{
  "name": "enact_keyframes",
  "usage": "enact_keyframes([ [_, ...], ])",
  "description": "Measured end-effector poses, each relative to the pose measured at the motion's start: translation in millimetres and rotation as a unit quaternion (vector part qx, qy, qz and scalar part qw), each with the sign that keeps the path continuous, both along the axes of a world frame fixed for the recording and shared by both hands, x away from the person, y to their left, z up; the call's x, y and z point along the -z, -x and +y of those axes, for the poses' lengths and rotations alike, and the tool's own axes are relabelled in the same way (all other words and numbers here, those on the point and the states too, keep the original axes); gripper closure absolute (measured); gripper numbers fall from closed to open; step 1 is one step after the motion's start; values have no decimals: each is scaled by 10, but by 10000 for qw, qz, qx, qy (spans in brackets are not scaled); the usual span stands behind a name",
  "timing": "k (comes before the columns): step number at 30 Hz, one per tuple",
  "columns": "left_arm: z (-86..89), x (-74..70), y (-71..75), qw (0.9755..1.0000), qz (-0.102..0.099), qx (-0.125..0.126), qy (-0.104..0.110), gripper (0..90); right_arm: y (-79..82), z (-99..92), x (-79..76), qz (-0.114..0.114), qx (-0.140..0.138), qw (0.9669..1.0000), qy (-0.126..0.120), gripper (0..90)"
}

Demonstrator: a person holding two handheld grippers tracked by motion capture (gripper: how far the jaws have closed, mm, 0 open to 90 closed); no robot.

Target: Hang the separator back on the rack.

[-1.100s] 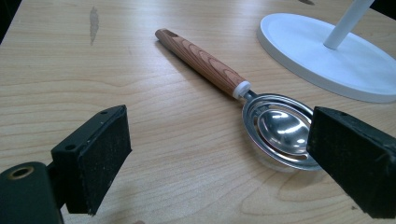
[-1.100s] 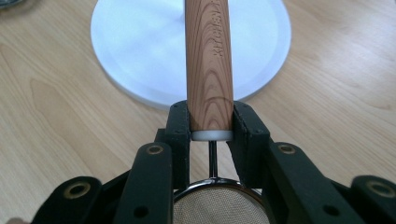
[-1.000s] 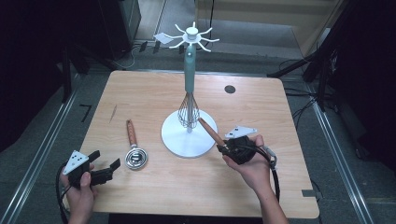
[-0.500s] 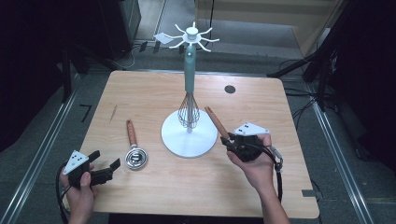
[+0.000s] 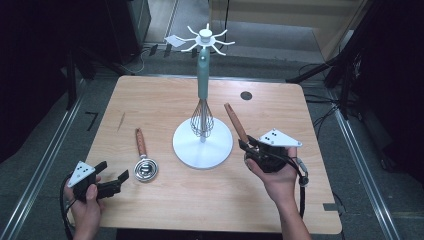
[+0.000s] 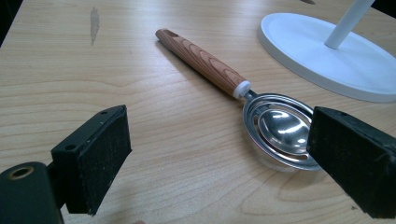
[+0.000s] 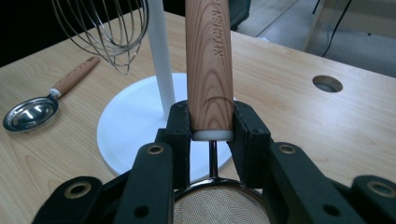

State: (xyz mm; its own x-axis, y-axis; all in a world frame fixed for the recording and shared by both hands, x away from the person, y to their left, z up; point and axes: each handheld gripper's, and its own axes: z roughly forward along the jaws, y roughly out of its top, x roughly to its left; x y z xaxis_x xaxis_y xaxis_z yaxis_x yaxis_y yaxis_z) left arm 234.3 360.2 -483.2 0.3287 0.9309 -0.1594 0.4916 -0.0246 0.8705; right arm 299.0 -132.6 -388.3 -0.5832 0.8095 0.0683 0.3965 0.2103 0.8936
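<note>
My right gripper (image 5: 248,146) is shut on the wooden handle (image 7: 208,60) of a mesh strainer (image 7: 217,205), right where the handle meets the wire neck. The handle (image 5: 235,122) slants up and away, just right of the white hanging stand (image 5: 202,150). A teal-handled whisk (image 5: 202,117) hangs from the stand's top hooks. My left gripper (image 5: 112,177) is open near the table's front left corner. Just ahead of its right pad (image 6: 350,158) lies a steel scoop with a wooden handle (image 6: 280,126), apart from both pads.
The stand's round base (image 7: 126,126) takes up the middle of the wooden table (image 5: 150,105). A dark round hole (image 5: 246,95) sits at the back right. The scoop (image 5: 145,167) lies left of the base. Metal rails and dark floor border the table.
My right gripper has lifted the strainer and drifted right, away from the stand base, so the handle stands steeper. The left gripper and scoop have not moved.
</note>
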Motion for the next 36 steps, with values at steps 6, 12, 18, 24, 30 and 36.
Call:
enact_keyframes([
  [6, -1, -1, 1, 10000, -4, 6, -15, 69, 34, 22, -48, -118, -38, 9998, -162, 723],
  [12, 0, 0, 6, 10000, -2, -17, 14, 69, 57, 19, -90, -243, 34, 9991, -341, 723],
  [18, 6, 1, 3, 10000, 0, -42, 46, 69, 106, 18, -152, -356, -21, 9982, -481, 723],
  [24, 11, 2, 4, 10000, -3, -56, 66, 69, 154, 37, -221, -465, 25, 9973, -559, 723],
  [30, 11, 0, 6, 10000, -2, -59, 47, 69, 191, 48, -285, -588, -69, 9958, -695, 722],
  [36, 10, 0, 5, 10000, 2, -60, 41, 69, 206, 83, -369, -741, -31, 9936, -846, 722],
])
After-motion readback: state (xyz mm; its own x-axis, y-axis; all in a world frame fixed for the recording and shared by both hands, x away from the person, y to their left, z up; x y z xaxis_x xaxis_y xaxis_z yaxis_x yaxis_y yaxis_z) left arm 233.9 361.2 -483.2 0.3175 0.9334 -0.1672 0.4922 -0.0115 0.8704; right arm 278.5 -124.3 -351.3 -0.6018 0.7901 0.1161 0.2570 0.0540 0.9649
